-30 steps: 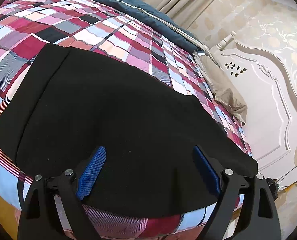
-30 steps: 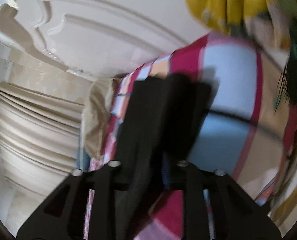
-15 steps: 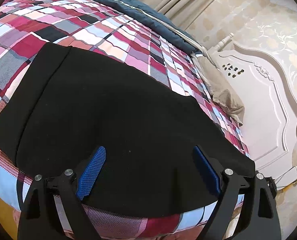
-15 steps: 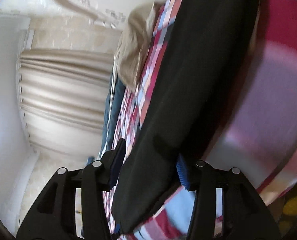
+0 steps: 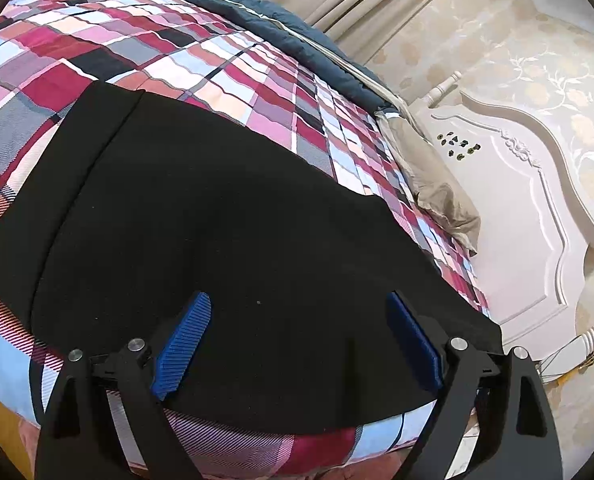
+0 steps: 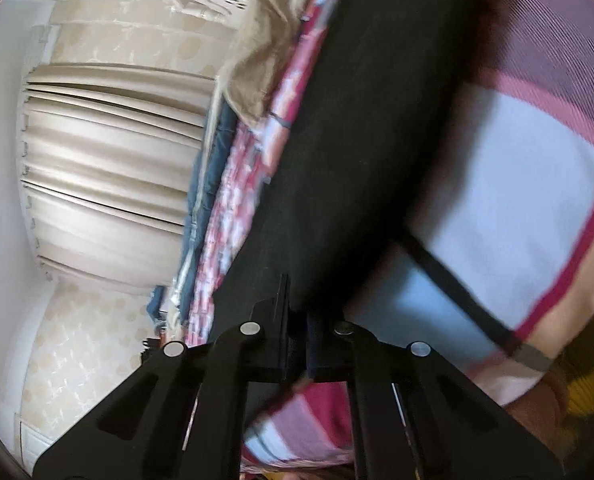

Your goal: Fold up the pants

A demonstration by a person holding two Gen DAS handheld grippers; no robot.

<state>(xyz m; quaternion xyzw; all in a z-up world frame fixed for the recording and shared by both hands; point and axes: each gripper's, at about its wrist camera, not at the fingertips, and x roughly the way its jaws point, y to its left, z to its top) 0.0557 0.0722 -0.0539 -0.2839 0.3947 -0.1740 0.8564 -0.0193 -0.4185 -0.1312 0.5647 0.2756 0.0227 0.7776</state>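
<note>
Black pants [image 5: 225, 216] lie flat across the plaid bed near its front edge. My left gripper [image 5: 297, 340] hovers over their near part, wide open and empty, with blue pads [image 5: 183, 344] on either side. In the right wrist view, which is tilted and blurred, the pants [image 6: 357, 140] run away from my right gripper [image 6: 297, 320]. Its jaws are shut on the pants' near edge.
The plaid bedspread [image 5: 217, 56] covers the bed. A dark blue quilt [image 5: 265, 20] lies along the far side, a beige pillow [image 5: 437, 188] by the white headboard [image 5: 529, 216]. Curtains [image 6: 109, 176] hang behind. The bed edge drops off just below the pants.
My right gripper has closed from open onto the pants' edge and its view has swung. My left gripper stays open and has barely moved.
</note>
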